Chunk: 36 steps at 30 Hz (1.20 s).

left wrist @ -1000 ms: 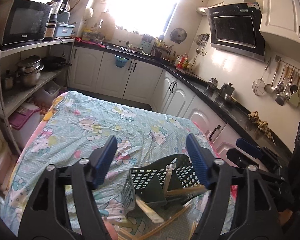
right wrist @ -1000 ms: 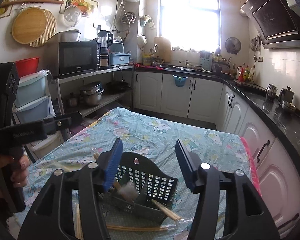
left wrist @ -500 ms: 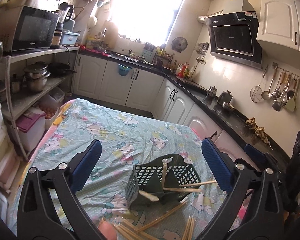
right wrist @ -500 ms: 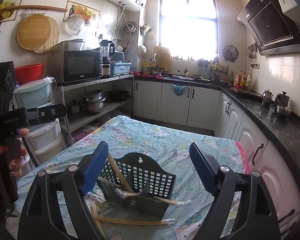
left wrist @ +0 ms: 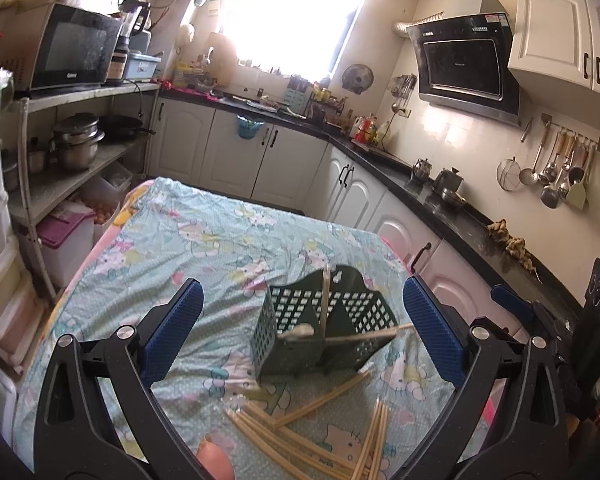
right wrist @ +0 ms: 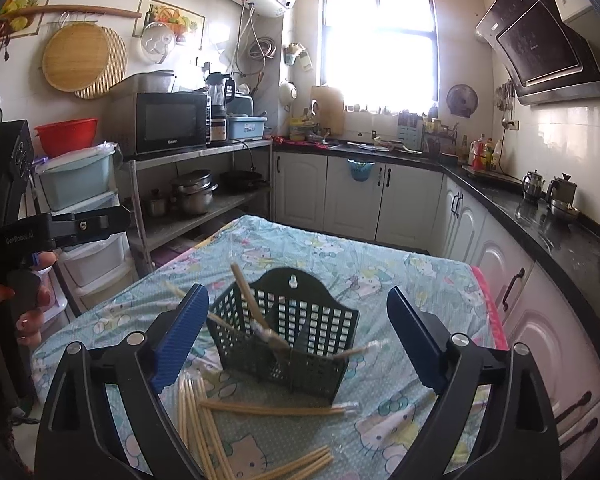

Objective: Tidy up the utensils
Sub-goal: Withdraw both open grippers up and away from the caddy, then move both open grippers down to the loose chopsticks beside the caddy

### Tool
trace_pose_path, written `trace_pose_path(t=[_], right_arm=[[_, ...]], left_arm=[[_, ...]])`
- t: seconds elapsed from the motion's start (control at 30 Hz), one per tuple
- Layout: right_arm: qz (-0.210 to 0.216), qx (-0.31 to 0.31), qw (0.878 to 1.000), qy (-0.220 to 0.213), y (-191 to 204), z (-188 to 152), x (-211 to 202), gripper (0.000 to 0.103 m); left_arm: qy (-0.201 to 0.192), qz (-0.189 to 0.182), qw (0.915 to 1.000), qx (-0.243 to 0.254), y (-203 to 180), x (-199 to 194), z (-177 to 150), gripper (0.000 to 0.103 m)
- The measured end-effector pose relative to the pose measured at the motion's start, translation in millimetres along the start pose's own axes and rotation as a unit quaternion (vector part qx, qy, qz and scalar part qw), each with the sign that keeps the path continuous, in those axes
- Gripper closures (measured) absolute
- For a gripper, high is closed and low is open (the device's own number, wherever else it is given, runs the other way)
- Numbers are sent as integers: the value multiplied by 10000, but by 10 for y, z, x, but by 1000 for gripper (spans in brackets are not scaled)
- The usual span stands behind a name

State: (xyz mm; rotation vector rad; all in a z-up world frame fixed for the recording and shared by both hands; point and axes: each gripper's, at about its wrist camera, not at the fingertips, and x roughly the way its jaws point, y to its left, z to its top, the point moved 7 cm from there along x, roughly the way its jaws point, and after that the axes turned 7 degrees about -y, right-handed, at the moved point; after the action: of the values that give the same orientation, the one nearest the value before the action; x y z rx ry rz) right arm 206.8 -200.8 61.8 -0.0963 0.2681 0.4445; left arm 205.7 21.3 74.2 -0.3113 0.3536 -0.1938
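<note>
We see our left gripper [left wrist: 303,330] wide open and our right gripper [right wrist: 298,332] opening, both holding nothing near the dark green plastic basket [right wrist: 288,338].

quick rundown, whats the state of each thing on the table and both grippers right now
utensil basket: upright on the tablecloth, a few chopstick pairs leaning inside it
wrapped chopsticks: loose, lying flat in front of the basket
left gripper: open wide, nothing between its jaws
right gripper: jaws opening, nothing gripped
tablecloth: spread over the table, wrinkled
</note>
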Motion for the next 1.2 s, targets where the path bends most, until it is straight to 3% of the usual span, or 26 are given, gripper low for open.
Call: trace_pose_path(t=[0.77, 1.2], right_arm=[[-61, 183, 9973, 708, 14, -755, 51, 14], [-128, 326, 9924, 1177, -94, -1167, 184, 14]], left_arm=[[805, 163, 9964, -231, 237, 96, -853, 11], [1428, 253, 9891, -263, 356, 261, -1371, 11]])
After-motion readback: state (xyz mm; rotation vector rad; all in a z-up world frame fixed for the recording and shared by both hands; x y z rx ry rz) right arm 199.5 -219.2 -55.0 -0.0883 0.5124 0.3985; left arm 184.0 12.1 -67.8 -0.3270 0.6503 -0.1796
